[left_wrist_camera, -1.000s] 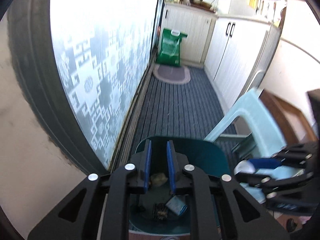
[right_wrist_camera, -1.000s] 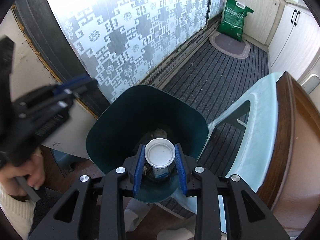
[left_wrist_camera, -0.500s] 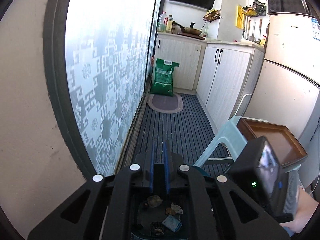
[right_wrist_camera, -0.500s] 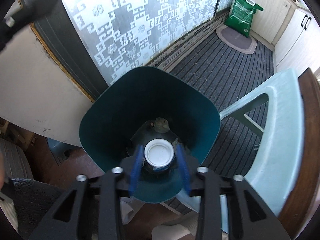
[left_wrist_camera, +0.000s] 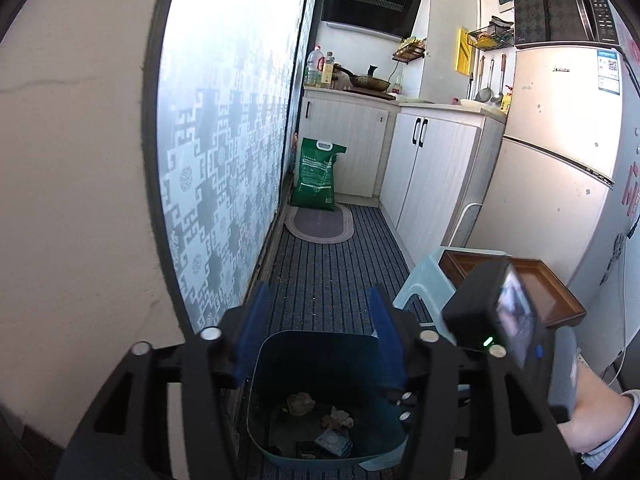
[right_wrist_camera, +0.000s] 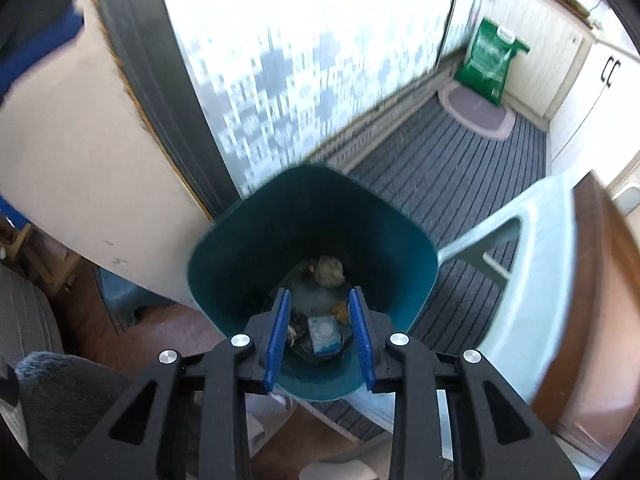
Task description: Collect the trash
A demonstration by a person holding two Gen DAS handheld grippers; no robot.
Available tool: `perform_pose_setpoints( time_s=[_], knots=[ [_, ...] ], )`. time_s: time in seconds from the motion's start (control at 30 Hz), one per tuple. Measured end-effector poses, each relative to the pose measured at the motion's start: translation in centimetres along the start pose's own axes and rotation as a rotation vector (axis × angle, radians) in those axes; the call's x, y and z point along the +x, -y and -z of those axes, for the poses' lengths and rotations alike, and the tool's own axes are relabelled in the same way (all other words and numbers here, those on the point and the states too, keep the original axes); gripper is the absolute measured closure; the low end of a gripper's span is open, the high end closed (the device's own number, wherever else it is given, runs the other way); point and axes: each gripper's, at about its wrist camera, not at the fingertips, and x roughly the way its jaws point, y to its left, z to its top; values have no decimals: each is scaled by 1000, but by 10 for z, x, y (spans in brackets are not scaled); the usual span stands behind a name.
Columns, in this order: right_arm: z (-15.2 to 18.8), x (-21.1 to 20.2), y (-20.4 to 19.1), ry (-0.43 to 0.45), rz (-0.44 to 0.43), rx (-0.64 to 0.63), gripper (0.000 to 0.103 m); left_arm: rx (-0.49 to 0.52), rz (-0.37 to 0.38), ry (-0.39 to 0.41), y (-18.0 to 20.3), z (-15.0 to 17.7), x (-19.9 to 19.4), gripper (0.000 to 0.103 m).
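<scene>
Teal bin (right_wrist_camera: 256, 240): standing on the floor by the patterned glass door (left_wrist_camera: 224, 160), directly below both my grippers; it now holds the paper cup (right_wrist_camera: 324, 334) that my right gripper (right_wrist_camera: 320, 336) carried a second ago, lying on its side at the bottom among crumpled scraps (right_wrist_camera: 330, 270). That item I count as collected. Right gripper: empty, jaws at a middling gap and closing on nothing, poised above the bin mouth. Left gripper (left_wrist_camera: 318, 344): was nearly shut a moment ago, jaws now opening wide, nothing between them, pulled up and back from the bin. Pale plastic stool (right_wrist_camera: 532, 280) with a brown tray (left_wrist_camera: 532, 288) on it: just beside the bin. Hard to read: the right view is motion-blurred; the small dark debris in the bin cannot be identified; the bin's near rim is cut off behind my jaws; whether more trash remains outside the bin I cannot tell.
</scene>
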Motion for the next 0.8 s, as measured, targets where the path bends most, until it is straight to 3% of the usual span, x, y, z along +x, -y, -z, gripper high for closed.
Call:
perform_pose_setpoints(
  time_s=[0.2, 0.3, 0.57, 0.73, 0.8],
  knots=[
    [12, -59, 4, 128, 36, 44, 68, 12, -25, -1, 11, 9, -20, 29],
    [27, -88, 15, 179, 62, 84, 58, 6, -35, 5, 17, 17, -28, 10],
    [75, -165, 35, 303, 123, 127, 15, 40, -38, -23, 42, 32, -33, 3],
    [117, -200, 46, 368, 121, 164, 4, 78, -72, -44, 65, 37, -28, 3],
    [131, -207, 51, 387, 108, 198, 3, 77, -39, -55, 71, 40, -27, 3]
  ],
)
